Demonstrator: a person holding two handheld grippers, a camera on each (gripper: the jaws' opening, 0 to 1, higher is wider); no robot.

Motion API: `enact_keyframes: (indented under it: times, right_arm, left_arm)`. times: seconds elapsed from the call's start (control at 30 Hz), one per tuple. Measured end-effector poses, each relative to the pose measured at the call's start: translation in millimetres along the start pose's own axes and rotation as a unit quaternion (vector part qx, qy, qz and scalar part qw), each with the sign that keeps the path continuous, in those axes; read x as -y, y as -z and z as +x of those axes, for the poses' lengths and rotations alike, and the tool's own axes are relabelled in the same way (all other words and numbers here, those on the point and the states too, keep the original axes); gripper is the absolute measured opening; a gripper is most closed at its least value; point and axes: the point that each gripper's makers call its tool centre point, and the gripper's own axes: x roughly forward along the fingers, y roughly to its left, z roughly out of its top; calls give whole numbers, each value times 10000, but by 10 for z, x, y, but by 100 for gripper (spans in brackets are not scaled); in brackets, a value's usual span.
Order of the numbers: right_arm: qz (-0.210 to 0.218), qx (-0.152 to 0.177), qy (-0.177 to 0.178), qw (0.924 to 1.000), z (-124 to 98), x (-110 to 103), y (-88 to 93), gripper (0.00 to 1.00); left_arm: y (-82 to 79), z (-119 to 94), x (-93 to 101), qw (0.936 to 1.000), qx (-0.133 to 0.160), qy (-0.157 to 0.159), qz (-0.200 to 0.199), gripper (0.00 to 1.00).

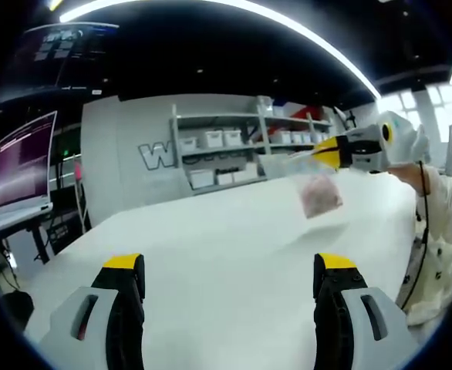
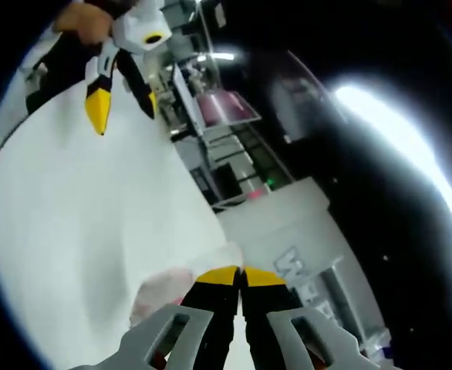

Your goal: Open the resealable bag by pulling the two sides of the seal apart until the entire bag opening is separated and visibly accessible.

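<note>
two claws are at work over a white table (image 1: 210,231), and they are in quite different states. the right claw (image 2: 241,274) has its yellow-tipped jaws pressed together on the top edge of the resealable bag (image 1: 318,193), which hangs from it above the table; in the left gripper view that same claw comes in from the right side with the bag dangling below its tip. the grip on the upper edge, judged from how the bag hangs, looks meant to present the seal to the other claw so the two sides can be pulled apart.

the left claw (image 1: 230,274) has its jaws wide apart and holds nothing, and it sits well apart from the bag, so the pull has not yet begun and the seal looks unopened.

the bag is thin, clear, floppy plastic with soft pinkish contents (image 2: 160,293) that i cannot identify. the table surface is smooth, matt and plain. the jaws are dark and tapered with yellow tips on pale grey bodies. behind the table stand grey shelves (image 1: 234,146) with white bins, and a monitor (image 1: 21,162) at one side.
</note>
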Motion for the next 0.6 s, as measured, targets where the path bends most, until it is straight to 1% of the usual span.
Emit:
enact_keyframes:
  times: [0.37,0.57,0.6]
  right_arm:
    - [17,-9,-21,10000,-54,-20,2,0]
    - [58,-72,-114,9999,-56,-101,31,0]
    - [67,-78,-147,9998,-86,-149,26,0]
  left_arm:
    - [-27,-12,-1,10000,22,-8,25,90]
    - [-36,-15,14,10000,25,14,47,90]
    - [-35,-17,11,10000,21,10,44,90]
